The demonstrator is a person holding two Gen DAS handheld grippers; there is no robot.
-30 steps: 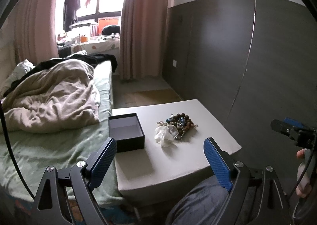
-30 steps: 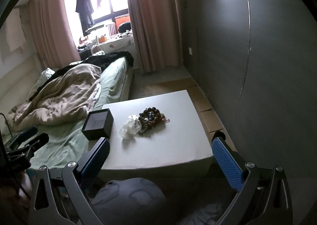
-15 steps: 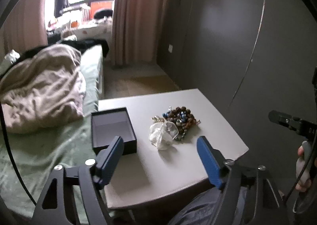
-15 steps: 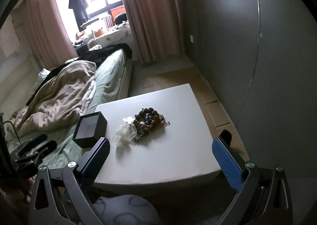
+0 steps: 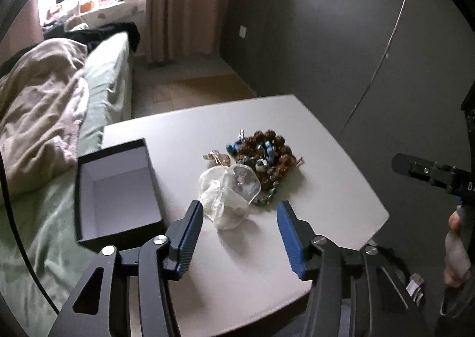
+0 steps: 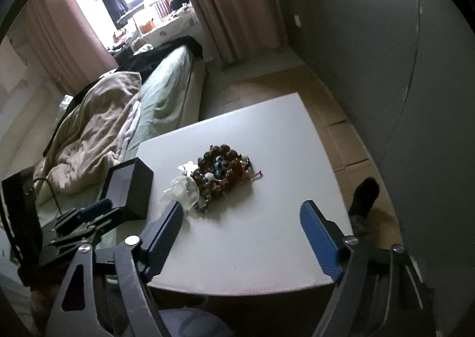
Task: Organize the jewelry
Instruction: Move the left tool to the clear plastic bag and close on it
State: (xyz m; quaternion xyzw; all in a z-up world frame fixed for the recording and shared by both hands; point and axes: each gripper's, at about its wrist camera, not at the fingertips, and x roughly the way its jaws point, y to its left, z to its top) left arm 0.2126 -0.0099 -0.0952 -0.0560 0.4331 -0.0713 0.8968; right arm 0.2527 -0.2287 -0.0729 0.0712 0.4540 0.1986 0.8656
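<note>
A pile of beaded jewelry (image 5: 264,155) lies on a white low table (image 5: 326,188), with a clear plastic pouch (image 5: 228,191) beside it. An open black box (image 5: 115,191) with a pale lining stands at the table's left edge. My left gripper (image 5: 240,227) is open and empty, just short of the pouch. My right gripper (image 6: 240,230) is open and empty above the table's near edge. The jewelry pile (image 6: 219,173), pouch (image 6: 181,191) and box (image 6: 127,188) also show in the right wrist view.
A bed (image 5: 98,81) with a rumpled beige blanket (image 5: 38,105) runs along the table's left side. A grey wall panel (image 5: 356,39) stands to the right. Pink curtains (image 5: 184,1) and a window are at the back. The right gripper's body (image 5: 430,173) shows at the far right.
Both grippers have moved forward and down toward the table. The left gripper now sits close to the pouch. Nothing on the table has moved.
</note>
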